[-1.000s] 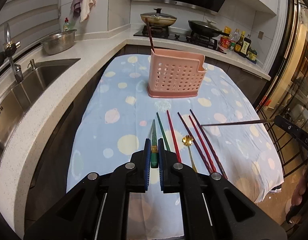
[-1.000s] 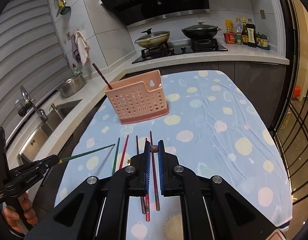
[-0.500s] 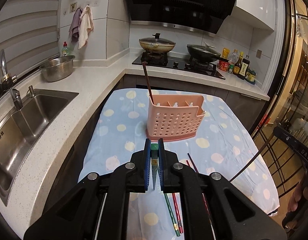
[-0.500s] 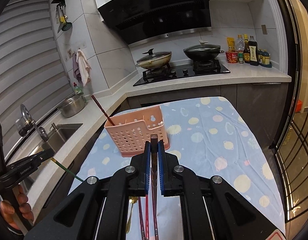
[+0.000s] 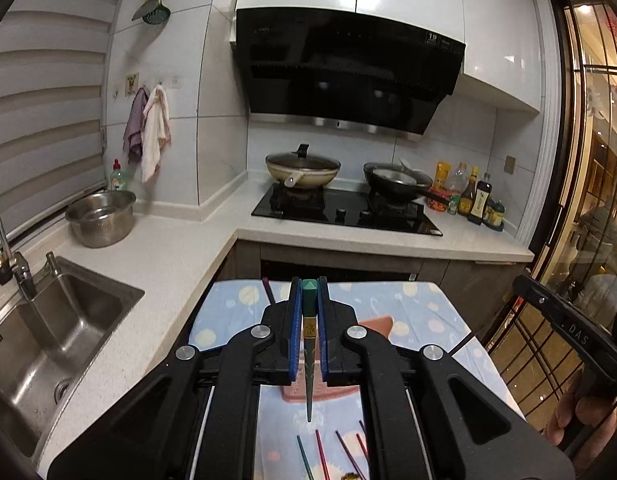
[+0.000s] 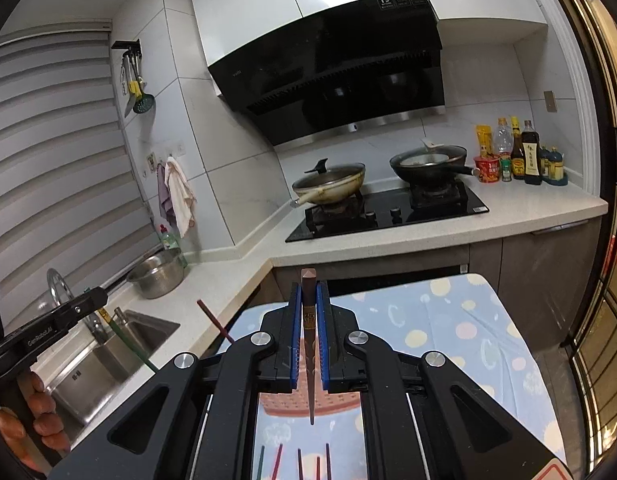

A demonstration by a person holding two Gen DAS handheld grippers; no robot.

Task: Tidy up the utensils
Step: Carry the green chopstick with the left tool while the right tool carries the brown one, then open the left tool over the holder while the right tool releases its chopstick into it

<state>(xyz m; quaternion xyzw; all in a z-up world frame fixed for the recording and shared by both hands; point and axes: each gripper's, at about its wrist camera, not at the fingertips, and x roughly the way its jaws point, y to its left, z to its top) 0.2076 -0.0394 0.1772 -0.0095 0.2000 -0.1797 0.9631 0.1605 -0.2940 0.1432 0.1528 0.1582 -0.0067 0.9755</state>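
We find the left hand-held gripper (image 5: 308,300) clamped on a green chopstick (image 5: 308,360) and the right hand-held gripper (image 6: 308,300) clamped on a brown chopstick (image 6: 309,360), both raised above the bench (image 6: 448,320). The pink holder (image 6: 308,402) is largely hidden behind the jaws. The loose chopsticks (image 6: 300,462) lying near it are cut off at the frame edge.

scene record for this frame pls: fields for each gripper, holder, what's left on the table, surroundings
left gripper: shut on green chopstick, tip hanging down over the table
right gripper: shut on brown chopstick, tip hanging down
pink holder: on the spotted tablecloth, mostly hidden behind the grippers; one dark red chopstick sticks out of it
left on table: several loose chopsticks, only their ends in view
surroundings: sink, steel bowl, two pans on the hob
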